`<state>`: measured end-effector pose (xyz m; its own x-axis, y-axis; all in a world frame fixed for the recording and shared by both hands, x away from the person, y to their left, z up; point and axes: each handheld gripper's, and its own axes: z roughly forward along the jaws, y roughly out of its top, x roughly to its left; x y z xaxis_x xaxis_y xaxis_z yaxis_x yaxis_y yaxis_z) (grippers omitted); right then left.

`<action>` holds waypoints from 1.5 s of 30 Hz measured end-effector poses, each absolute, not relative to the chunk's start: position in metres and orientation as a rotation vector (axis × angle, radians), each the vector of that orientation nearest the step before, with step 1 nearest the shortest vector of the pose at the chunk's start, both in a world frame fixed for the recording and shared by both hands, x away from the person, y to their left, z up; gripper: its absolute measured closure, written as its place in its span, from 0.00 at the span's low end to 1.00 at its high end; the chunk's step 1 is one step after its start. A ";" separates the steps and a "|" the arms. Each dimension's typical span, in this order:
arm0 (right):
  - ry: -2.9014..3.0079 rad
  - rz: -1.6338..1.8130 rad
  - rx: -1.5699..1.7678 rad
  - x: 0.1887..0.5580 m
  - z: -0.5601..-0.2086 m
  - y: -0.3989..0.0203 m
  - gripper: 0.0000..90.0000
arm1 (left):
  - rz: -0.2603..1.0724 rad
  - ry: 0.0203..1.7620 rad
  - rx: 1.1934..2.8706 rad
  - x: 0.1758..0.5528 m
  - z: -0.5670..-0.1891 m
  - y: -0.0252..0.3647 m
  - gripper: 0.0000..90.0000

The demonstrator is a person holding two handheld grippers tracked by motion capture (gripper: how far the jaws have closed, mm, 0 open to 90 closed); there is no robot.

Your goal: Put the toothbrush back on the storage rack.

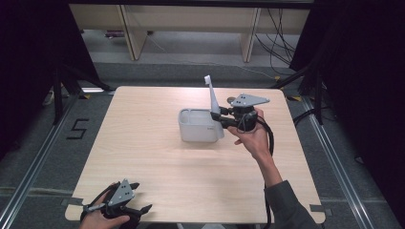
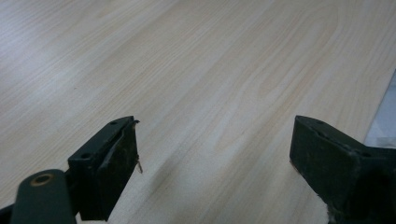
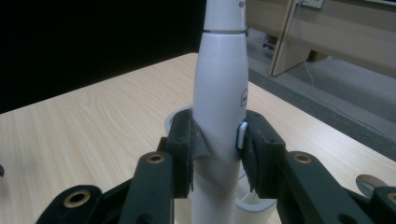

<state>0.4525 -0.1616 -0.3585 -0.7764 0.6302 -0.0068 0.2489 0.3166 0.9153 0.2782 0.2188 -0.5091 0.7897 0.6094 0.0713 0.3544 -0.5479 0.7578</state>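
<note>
A white electric toothbrush [image 1: 213,102] stands upright over the right end of a white rectangular holder cup [image 1: 197,126] at the table's middle. My right gripper [image 1: 219,116] is shut on the toothbrush handle [image 3: 219,107], its pads [image 3: 187,144] pressing on both sides, with the brush's lower end still down in the cup [image 3: 247,203]. My left gripper [image 1: 136,195] rests at the table's near left corner in a hand, and in the left gripper view [image 2: 215,154] its jaws stand wide apart over bare wood with nothing between them.
The light wooden table [image 1: 143,157] stands on grey floor with dark curtains at both sides. Wooden furniture legs [image 1: 131,33] and cables [image 1: 277,43] lie beyond the far edge. A small round metal thing [image 3: 371,183] lies on the table beside the right gripper.
</note>
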 end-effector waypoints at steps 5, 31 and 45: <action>2.202 1.466 0.799 0.458 -0.350 -0.160 0.74 | 0.419 0.708 2.205 0.278 -0.509 0.219 0.16; 2.052 1.529 0.919 0.497 -0.344 -0.149 0.74 | 0.417 0.708 2.196 0.277 -0.509 0.218 0.16; 2.024 1.480 0.976 0.515 -0.365 -0.149 0.74 | 0.428 0.701 2.221 0.278 -0.508 0.219 0.16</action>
<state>0.5154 -0.1490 -0.3653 -0.6500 0.7582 0.0513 0.2790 0.1753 0.9441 0.2781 0.2188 -0.5081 0.7936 0.6026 0.0844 0.3497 -0.5652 0.7472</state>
